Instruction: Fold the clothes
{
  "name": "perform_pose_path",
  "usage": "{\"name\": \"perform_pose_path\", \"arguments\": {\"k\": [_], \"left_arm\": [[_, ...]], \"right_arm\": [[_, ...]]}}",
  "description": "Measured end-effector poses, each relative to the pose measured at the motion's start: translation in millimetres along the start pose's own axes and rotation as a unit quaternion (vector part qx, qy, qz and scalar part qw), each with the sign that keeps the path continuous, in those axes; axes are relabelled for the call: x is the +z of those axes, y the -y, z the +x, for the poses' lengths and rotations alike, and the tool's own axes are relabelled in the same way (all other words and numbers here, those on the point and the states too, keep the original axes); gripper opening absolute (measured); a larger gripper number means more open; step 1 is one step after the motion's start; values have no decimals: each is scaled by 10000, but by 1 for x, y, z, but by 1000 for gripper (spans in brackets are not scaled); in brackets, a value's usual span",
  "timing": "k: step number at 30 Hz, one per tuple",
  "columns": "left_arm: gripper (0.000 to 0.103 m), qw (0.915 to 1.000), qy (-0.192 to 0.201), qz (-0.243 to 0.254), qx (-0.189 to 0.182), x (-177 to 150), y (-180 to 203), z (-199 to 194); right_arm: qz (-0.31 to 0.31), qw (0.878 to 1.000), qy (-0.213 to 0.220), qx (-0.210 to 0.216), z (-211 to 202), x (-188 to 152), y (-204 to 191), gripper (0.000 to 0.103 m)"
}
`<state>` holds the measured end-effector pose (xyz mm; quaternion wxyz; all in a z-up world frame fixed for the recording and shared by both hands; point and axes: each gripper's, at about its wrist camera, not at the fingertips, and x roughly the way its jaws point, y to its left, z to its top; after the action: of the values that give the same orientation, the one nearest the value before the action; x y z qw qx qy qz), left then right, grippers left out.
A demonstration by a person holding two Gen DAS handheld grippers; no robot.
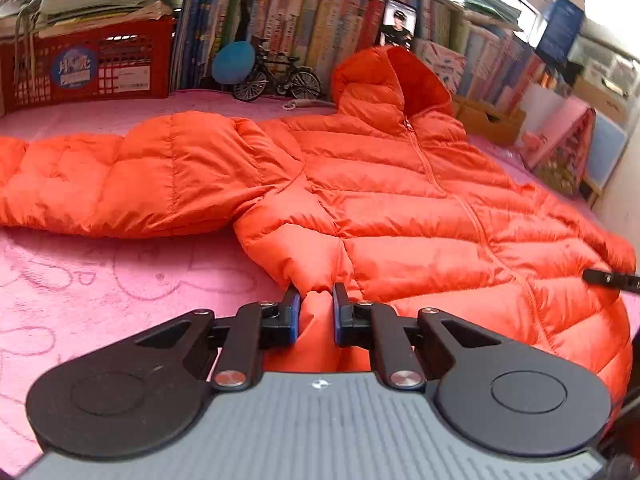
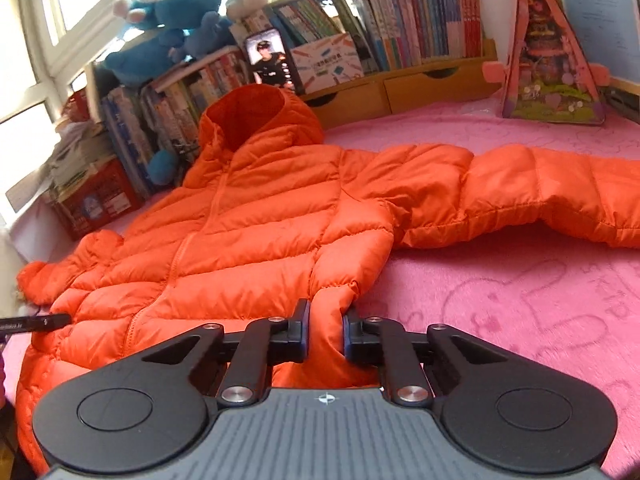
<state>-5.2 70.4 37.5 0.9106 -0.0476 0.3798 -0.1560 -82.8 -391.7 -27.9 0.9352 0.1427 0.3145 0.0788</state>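
The left gripper (image 1: 316,300) held the near hem corner of the orange hooded puffer jacket (image 1: 400,200) at 6 o'clock, its jaws nearly shut with a bunched ridge of fabric pinched between them; the right gripper (image 2: 326,316) held the opposite hem corner the same way, jaws narrowly parted around a fold of shell; the jacket itself lay zipped and front-up on the pink blanket (image 1: 120,280), hood towards 12 o'clock and one sleeve stretched out to 9 o'clock in the left view, the other to 3 o'clock in the right view; the slick, puffy shell looked liable to slide out of either pinch if the hem were lifted quickly, and uneven pulls would likely skew the fold; beyond the hood, at about 11 o'clock, a model bicycle (image 1: 276,76) stood close enough for a flipped hem to knock it, with a red crate (image 1: 88,68) at 10 o'clock and rows of books (image 1: 320,20) behind.
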Motion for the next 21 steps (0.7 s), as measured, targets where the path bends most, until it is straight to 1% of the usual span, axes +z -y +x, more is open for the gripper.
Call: {"name": "perform_pose_path", "arguments": {"k": [5, 10, 11, 12, 13, 14, 15, 16, 17, 18, 20, 21], "left_arm": [[16, 9986, -129, 495, 103, -6, 9, -10], [19, 9951, -307, 926, 173, -6, 7, -22], [22, 9942, -316, 1000, 226, -4, 6, -25], [24, 9936, -238, 1058, 328, 2, 4, -29], [26, 9930, -93, 1091, 454, 11, 1, -35], [29, 9921, 75, 1111, 584, 22, -2, -40], [34, 9911, 250, 1120, 674, 34, -2, -44], [37, 9902, 402, 1131, 714, 47, -2, -45], [50, 9890, 554, 1142, 753, 60, -1, -46], [60, 9879, 689, 1159, 772, 72, 2, -45], [67, 9860, 875, 1241, 695, 91, 16, -29], [69, 9849, 959, 1288, 645, 100, 24, -19]], "right_arm": [[-129, 9998, -122, -126, -5, -13, 1, 17], [-670, 9969, -249, -334, -10, -24, -8, 19], [-712, 9964, -257, -375, -11, -24, -8, 24], [-690, 9962, -257, -471, -14, -21, -7, 37], [-666, 9958, -256, -568, -16, -18, -6, 45], [-659, 9957, -167, -627, -19, -11, -6, 59], [-651, 9955, -76, -685, -22, -3, -5, 62], [-668, 9955, 64, -664, -22, 8, -7, 64], [-686, 9954, 205, -641, -23, 20, -10, 72], [-703, 9950, 346, -618, -24, 32, -12, 83], [-754, 9928, 637, -680, -13, 58, -24, 90], [-785, 9921, 762, -616, -2, 71, -35, 90]]}}
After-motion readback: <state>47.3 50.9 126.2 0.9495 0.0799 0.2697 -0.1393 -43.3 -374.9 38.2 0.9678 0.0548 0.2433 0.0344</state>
